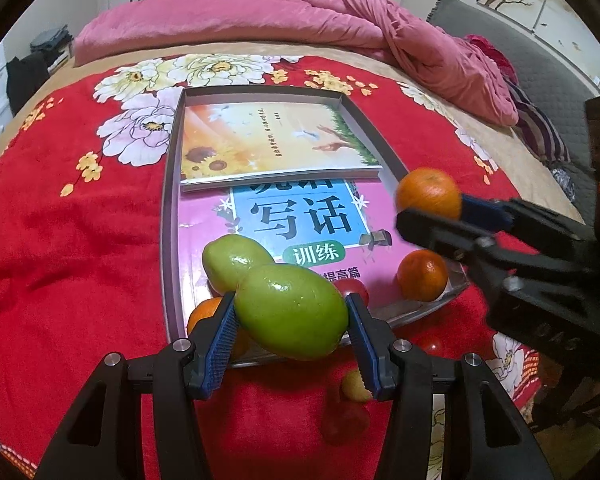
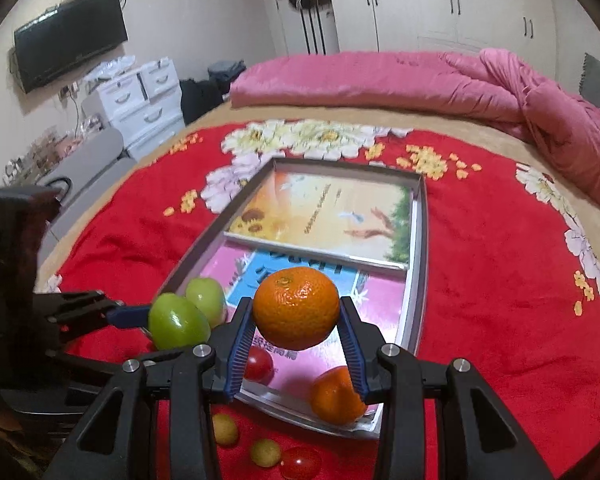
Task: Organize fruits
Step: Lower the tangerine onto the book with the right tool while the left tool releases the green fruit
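My left gripper (image 1: pixel 292 316) is shut on a green fruit (image 1: pixel 291 311) and holds it above the near end of a shallow grey tray (image 1: pixel 171 200). My right gripper (image 2: pixel 296 316) is shut on an orange (image 2: pixel 296 307), also seen at the right of the left wrist view (image 1: pixel 428 192), above the tray (image 2: pixel 418 280). In the tray lie a second green fruit (image 1: pixel 232 256), another orange (image 1: pixel 422 275), a small red tomato (image 2: pixel 258 366) and a partly hidden orange (image 1: pixel 204 314). The left gripper with its green fruit (image 2: pixel 178 322) shows at the left of the right wrist view.
Two books (image 1: pixel 276 140) (image 1: pixel 304 216) line the tray bottom. The tray lies on a red flowered blanket (image 1: pixel 80 240) on a bed. Small yellow-green fruits (image 2: pixel 225 429) (image 2: pixel 265 453) and a tomato (image 2: pixel 300 462) lie on the blanket before the tray. A pink quilt (image 1: pixel 380 28) is heaped behind.
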A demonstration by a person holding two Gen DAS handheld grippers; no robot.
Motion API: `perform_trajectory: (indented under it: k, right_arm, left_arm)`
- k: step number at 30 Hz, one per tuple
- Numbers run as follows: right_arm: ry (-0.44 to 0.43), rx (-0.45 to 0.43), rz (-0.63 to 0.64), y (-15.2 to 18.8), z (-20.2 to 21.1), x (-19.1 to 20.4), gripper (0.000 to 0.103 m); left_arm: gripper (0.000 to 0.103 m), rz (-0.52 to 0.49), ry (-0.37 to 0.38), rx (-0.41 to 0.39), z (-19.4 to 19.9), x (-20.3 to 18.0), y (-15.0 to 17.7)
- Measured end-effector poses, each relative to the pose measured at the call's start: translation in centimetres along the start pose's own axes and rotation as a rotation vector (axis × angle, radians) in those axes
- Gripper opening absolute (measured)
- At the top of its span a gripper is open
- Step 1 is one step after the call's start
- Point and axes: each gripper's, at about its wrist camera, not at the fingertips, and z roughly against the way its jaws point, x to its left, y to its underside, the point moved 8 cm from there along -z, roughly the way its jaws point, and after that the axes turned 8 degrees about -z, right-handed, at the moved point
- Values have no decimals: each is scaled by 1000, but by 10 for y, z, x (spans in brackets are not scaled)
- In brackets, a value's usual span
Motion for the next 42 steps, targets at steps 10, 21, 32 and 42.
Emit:
perform_trajectory:
  k: [10, 21, 32, 42]
  right_arm:
    - [12, 78, -2, 17, -24, -7, 42]
    - [49, 101, 37, 22, -35, -9, 42]
    - [72, 114, 64, 25, -40, -7, 43]
    - [66, 113, 60, 25, -40, -7, 43]
  left_arm:
    - [55, -8, -11, -5, 0, 1, 2]
    - [55, -23, -27, -6, -1, 1, 2]
    - [55, -18, -22, -8, 0, 1, 2]
    - [55, -9, -14, -9, 0, 1, 2]
